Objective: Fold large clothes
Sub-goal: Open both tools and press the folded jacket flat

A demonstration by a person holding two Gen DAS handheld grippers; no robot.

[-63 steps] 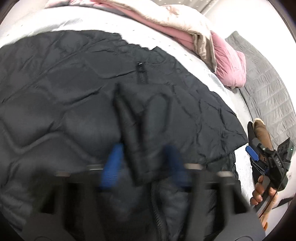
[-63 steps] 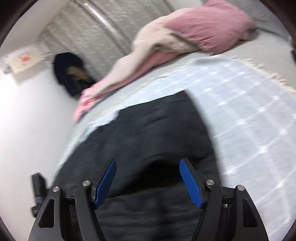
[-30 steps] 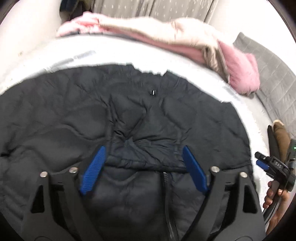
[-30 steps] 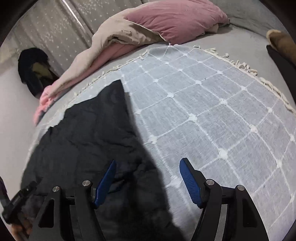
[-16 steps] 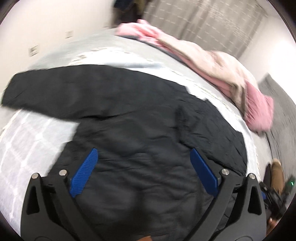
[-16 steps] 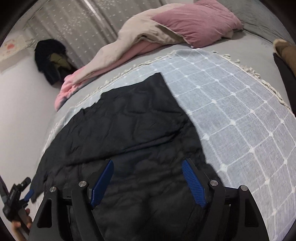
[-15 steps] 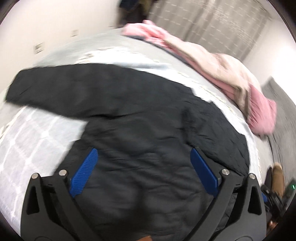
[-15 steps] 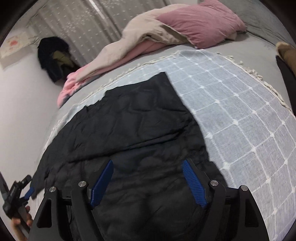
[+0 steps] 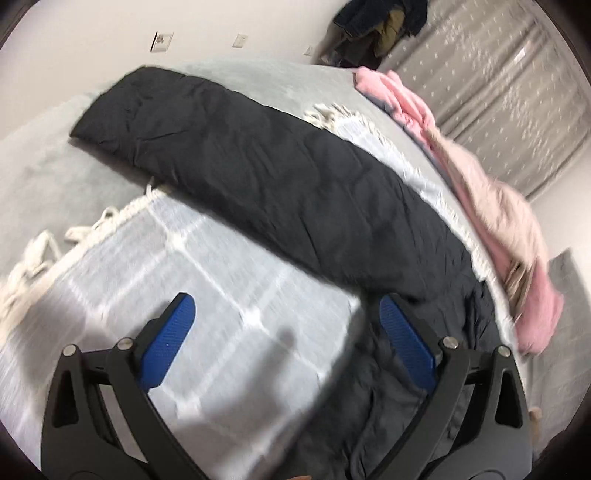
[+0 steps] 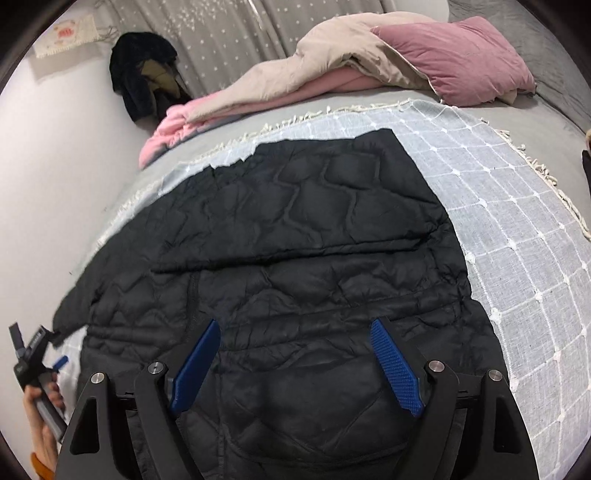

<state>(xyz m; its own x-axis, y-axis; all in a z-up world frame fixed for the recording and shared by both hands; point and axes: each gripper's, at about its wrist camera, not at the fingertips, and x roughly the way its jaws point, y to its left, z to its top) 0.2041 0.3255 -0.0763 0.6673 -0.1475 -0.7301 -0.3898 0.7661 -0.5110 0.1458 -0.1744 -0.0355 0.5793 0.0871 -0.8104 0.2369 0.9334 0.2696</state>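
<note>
left tool (image 9: 284,336): blue pads spread wide, nothing held between them; the pale checked throw lies below the left pad and the jacket's edge below the right pad. the jaws have just been opening.

right tool (image 10: 295,362): pads parted over the lower body of the jacket, nothing gripped; the jaws have just been opening. the left tool is also seen at the lower left edge of the right wrist view, held in a hand (image 10: 40,424), just off the tip of the jacket's sleeve.

black quilted jacket (image 10: 295,236): laid flat on the bed, spread over the throw. one sleeve (image 9: 258,173) is stretched out straight toward the wall, its cuff lying past the throw's fringe on the grey sheet. the other side is folded in across the body, leaving a crease line across the chest.

checked throw (image 10: 517,229): light blue-grey with white grid and knotted fringe, spread beneath the jacket.

bed (image 10: 480,110): grey sheet, visible around the throw.

bedding heap (image 10: 351,70): pink and beige quilt bunched along the far side of the bed, with a mauve pillow (image 10: 454,55) at its right end.

room: white wall with socket plates (image 9: 162,37) in the left wrist view; dark garments (image 10: 147,70) hung in the corner; grey star-dotted curtain (image 10: 229,33) behind.
</note>
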